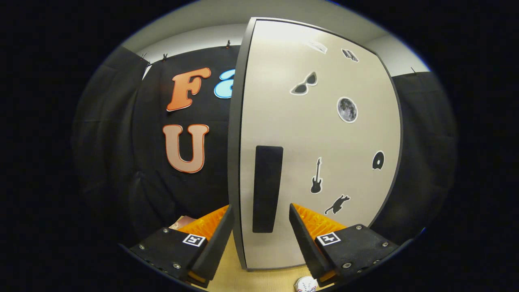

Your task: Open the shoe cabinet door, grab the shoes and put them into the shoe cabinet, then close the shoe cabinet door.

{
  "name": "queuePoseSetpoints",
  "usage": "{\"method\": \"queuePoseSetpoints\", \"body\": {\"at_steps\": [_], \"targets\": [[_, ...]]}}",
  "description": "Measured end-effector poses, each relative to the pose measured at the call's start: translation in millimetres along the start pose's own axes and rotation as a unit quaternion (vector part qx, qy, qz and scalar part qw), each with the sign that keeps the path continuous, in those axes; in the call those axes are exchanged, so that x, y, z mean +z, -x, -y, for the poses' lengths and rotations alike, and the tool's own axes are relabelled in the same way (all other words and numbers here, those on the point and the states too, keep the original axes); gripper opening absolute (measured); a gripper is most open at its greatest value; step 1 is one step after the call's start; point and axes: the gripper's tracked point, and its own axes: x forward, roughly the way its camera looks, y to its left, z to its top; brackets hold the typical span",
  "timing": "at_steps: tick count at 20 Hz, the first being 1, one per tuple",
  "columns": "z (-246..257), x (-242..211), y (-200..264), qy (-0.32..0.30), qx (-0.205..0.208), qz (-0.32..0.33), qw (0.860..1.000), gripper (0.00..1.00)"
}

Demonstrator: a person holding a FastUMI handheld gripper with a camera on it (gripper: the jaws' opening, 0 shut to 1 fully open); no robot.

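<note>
A: Is the door [324,142] open yet?
B: Looks open a bit. Gripper [261,219] fingers are apart, w/ the door edge and handle [267,188] between them.
A: Shoes?
B: One [306,284] on the floor by the fingers, not in yet.

Gripper [261,227] level, pointing forward; two fingers [215,239] spread wide apart, jaws parted, pads facing each other, neither pressing on anything.

Black cloth booth wall [121,162], pale wall and ceiling [211,16] above, light wooden floor [259,280]
</note>
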Motion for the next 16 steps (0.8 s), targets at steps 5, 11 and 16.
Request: {"method": "queuePoseSetpoints", "body": {"at_steps": [5, 11, 16], "targets": [[-2, -3, -11, -0.043, 0.011, -0.004, 0.999, 0.36], [4, -1, 44, -0.032, 0.054, 0.015, 0.998, 0.27], [61, -12, 119, -0.029, 0.04, 0.02, 0.999, 0.24]]}}
